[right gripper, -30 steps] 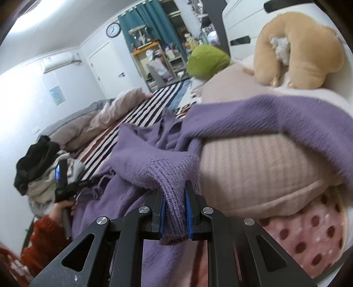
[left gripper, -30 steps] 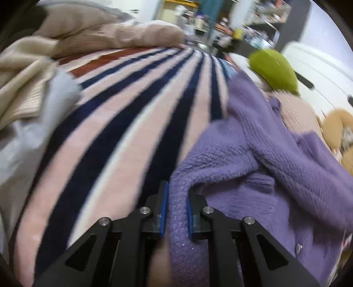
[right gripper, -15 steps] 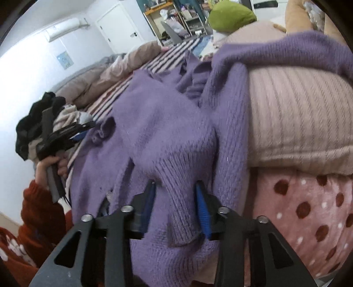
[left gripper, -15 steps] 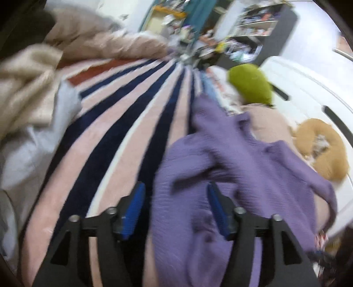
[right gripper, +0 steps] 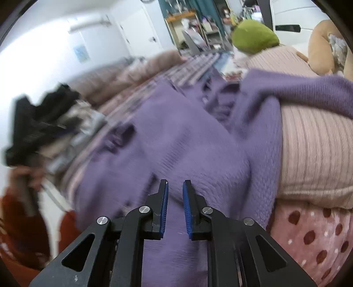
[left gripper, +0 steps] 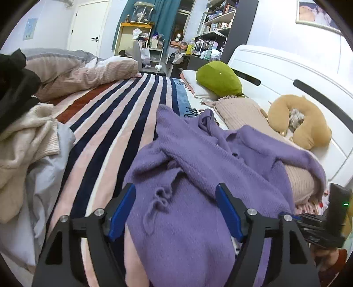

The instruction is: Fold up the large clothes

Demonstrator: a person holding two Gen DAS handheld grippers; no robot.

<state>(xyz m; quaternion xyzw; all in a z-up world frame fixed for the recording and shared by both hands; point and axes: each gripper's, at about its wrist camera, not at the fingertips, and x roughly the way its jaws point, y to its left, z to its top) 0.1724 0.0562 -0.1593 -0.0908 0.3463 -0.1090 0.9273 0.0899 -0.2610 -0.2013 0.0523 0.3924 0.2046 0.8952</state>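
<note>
Across the striped bed a purple knit cardigan lies crumpled, one part draped over the ribbed pink pillow beside it. Above the cardigan's near edge, the left claw has just been opening and stands wide, gripping nothing. The right claw has just been closing; its blue pads stand narrowly apart over the cardigan, nothing pinched between them.

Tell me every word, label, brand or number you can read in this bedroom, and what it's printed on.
None can be read.
Bottles and boxes on the shelves: labels too small.
Small poster beside the door: no legible text.
Framed picture above the headboard: no words show.
Blue cloth beyond the purple sweater: dark marks, unreadable.
</note>
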